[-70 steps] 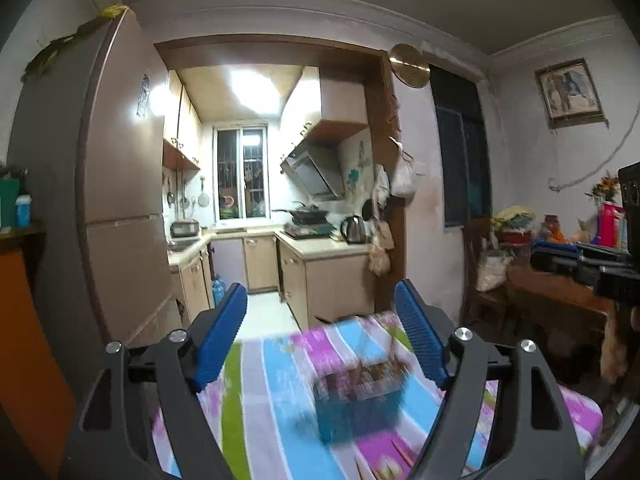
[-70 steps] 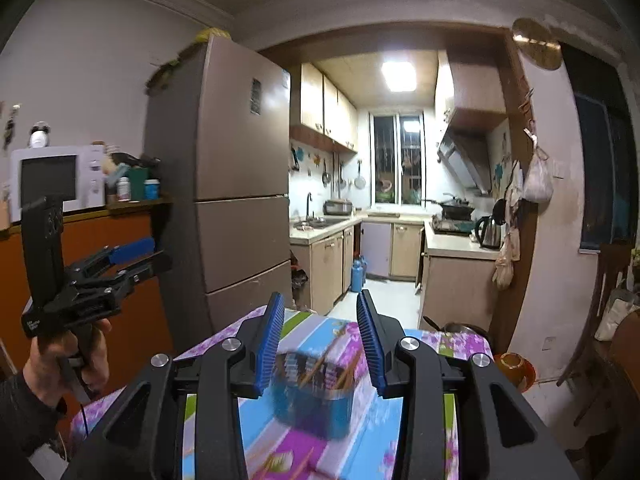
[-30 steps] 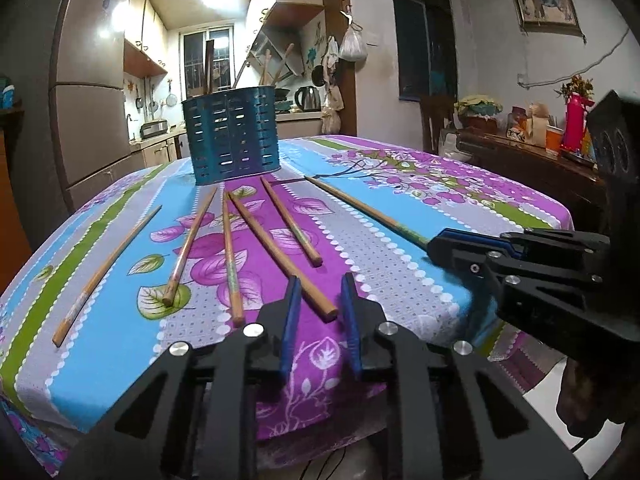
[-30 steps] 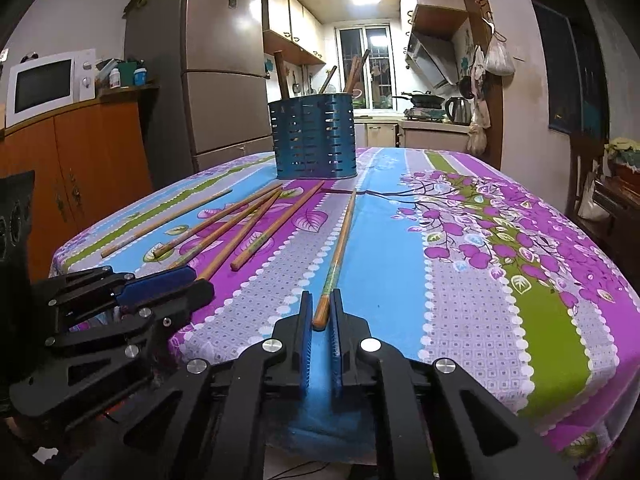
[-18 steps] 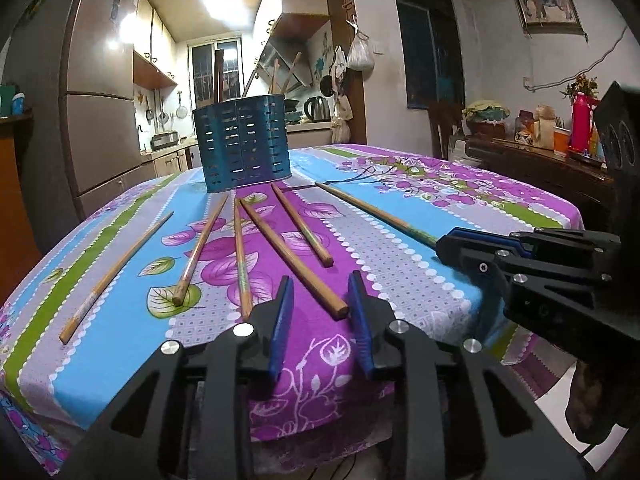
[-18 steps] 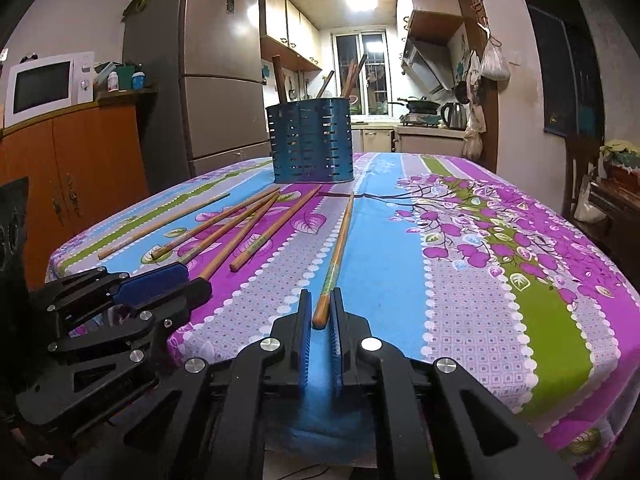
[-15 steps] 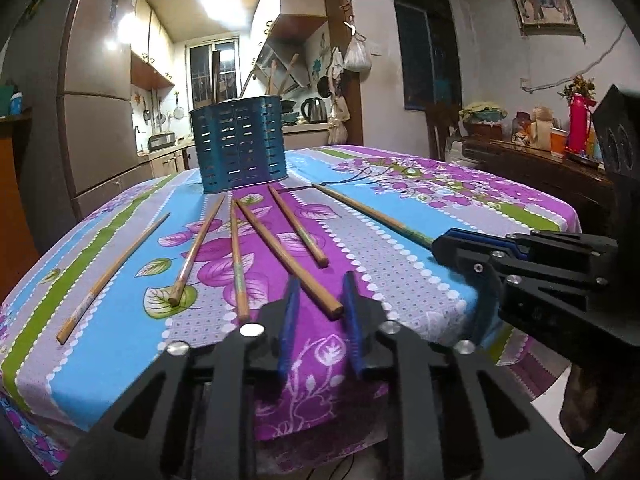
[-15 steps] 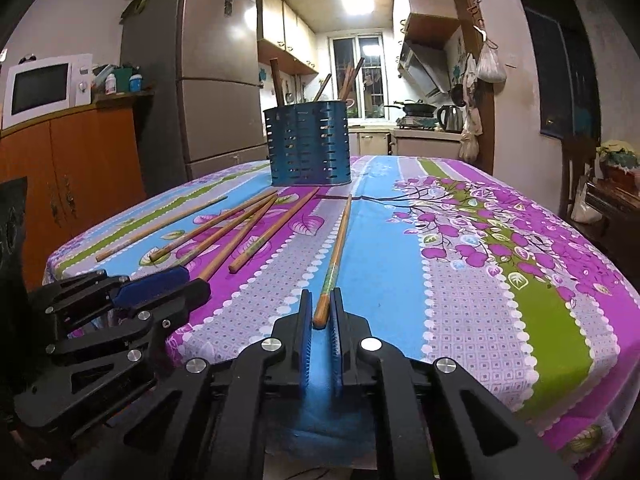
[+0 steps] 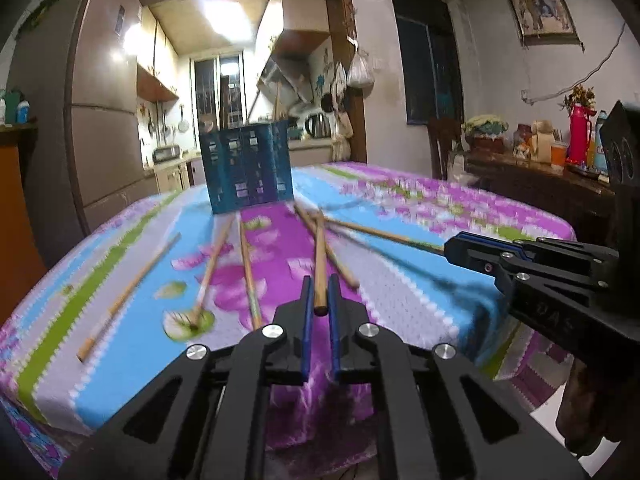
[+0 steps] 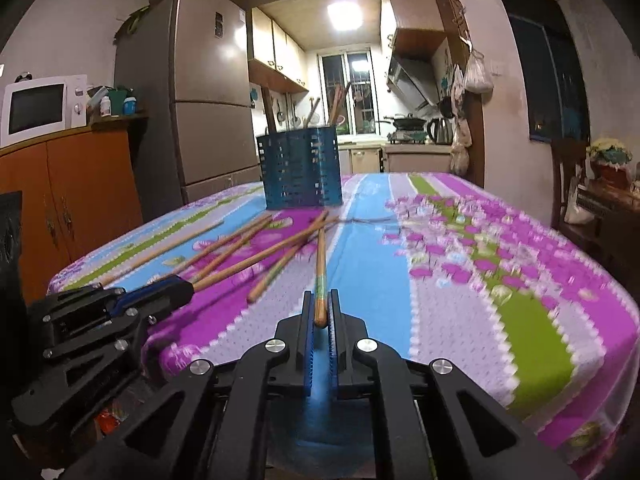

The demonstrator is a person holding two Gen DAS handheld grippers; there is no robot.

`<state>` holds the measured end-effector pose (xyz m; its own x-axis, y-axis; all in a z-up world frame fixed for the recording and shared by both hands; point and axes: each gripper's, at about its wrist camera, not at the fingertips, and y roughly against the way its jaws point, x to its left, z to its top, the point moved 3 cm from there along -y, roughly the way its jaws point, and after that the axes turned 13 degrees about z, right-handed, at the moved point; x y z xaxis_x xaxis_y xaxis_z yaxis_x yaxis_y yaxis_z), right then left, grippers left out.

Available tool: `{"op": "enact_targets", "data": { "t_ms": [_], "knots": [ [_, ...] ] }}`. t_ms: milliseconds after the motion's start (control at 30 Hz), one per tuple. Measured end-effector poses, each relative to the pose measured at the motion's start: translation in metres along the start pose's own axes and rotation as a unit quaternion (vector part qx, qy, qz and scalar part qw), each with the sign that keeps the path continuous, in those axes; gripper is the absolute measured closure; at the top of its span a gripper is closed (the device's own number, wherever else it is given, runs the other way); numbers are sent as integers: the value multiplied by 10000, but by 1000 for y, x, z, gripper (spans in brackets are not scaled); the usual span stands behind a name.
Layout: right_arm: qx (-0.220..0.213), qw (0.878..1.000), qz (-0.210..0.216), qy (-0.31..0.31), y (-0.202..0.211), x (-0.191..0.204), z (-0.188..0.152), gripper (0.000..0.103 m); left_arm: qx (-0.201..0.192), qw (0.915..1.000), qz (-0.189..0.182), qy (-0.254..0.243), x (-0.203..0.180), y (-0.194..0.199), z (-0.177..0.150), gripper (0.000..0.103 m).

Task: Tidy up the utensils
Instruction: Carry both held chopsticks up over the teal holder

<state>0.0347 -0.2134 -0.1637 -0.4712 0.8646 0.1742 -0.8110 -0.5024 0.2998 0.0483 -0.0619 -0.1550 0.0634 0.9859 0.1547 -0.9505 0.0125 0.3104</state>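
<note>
Wooden chopsticks are held by both grippers. The left gripper (image 9: 319, 300) has its blue fingers (image 9: 306, 312) pressed on the near end of one chopstick (image 9: 320, 256), which points toward the blue holder (image 9: 248, 168). The right gripper (image 10: 321, 312) has its fingers (image 10: 308, 332) squeezed on another stick (image 10: 321, 272), which also points toward the holder (image 10: 302, 168). The holder stands upright at the far side of the counter (image 10: 460, 280), on a flowery striped cloth, with a few sticks poking out of its top. More loose sticks (image 9: 212, 264) lie flat on the cloth in front of the holder, fanned out between it and the grippers. The picture is a bit blurry there.
</note>
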Motion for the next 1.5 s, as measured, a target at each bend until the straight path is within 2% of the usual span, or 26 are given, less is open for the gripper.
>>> {"op": "enact_targets", "data": {
  "t_ms": [333, 467, 600, 733, 1000, 1500],
  "knots": [
    [-537, 9959, -71, 722, 32, 11, 66, 96, -705, 9972, 132, 212, 28, 21, 57, 98],
    [-715, 9920, 3, 1044, 39, 13, 101, 96, -1010, 9946, 52, 223, 31, 25, 88, 98],
    [-708, 9904, 179, 1177, 33, 9, 133, 96, -1218, 9922, -80, 267, 36, 22, 119, 98],
    [-672, 9901, 311, 1192, 25, 2, 157, 96, -1260, 9913, -178, 342, 41, 11, 146, 98],
    [-381, 9926, 637, 960, 6, -14, 200, 96, -1071, 9927, -425, 343, 46, -13, 184, 98],
    [-379, 9900, 754, 1126, -6, -5, 277, 96, -865, 9957, -297, 139, 67, -10, 241, 98]
  ]
}}
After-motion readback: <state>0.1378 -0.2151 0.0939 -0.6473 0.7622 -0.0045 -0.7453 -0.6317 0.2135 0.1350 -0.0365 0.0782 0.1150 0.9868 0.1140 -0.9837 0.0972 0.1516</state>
